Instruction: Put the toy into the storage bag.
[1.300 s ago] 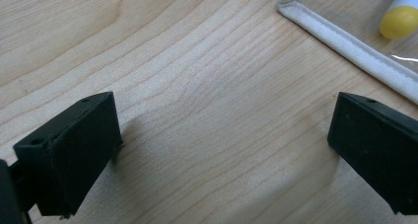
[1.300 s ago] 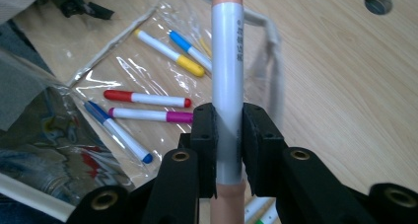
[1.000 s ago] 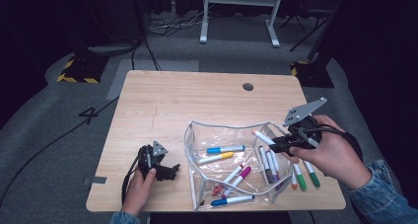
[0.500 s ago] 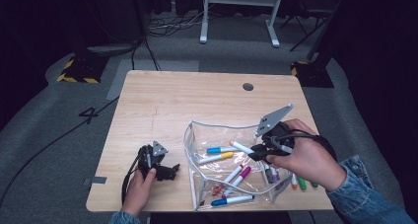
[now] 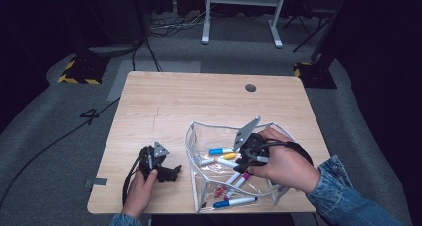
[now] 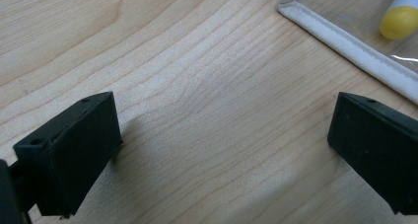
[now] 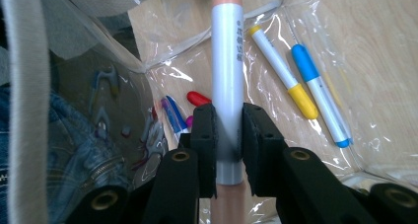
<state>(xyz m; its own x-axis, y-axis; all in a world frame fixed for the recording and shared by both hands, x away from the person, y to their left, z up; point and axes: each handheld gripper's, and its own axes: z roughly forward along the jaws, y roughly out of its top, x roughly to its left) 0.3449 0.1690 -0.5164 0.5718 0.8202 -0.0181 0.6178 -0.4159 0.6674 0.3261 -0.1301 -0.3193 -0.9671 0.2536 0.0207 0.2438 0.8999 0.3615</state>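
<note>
A clear plastic pouch [image 5: 199,136] lies open on the wooden table [image 5: 199,96] with several markers inside. My right gripper [image 5: 240,159] reaches into the pouch mouth. In the right gripper view it [image 7: 227,140] is shut on a white marker with peach ends [image 7: 226,61], which points away along the jaws. Past it inside the pouch lie a yellow-capped marker [image 7: 283,81] and a blue-capped marker [image 7: 320,100]. My left gripper [image 5: 173,172] rests on the table left of the pouch. Its jaws [image 6: 226,155] stand wide open over bare wood.
The pouch's white zip edge [image 6: 355,51] and a yellow cap [image 6: 399,21] lie just beyond the left gripper. More markers, with red [image 7: 197,98], blue and pink caps, lie near the pouch bottom [image 5: 234,202]. A cable hole [image 5: 250,87] sits at the table's far side.
My right gripper has moved left and down with the marker, from above the pouch's right side into its opening. The left gripper has stayed put.
</note>
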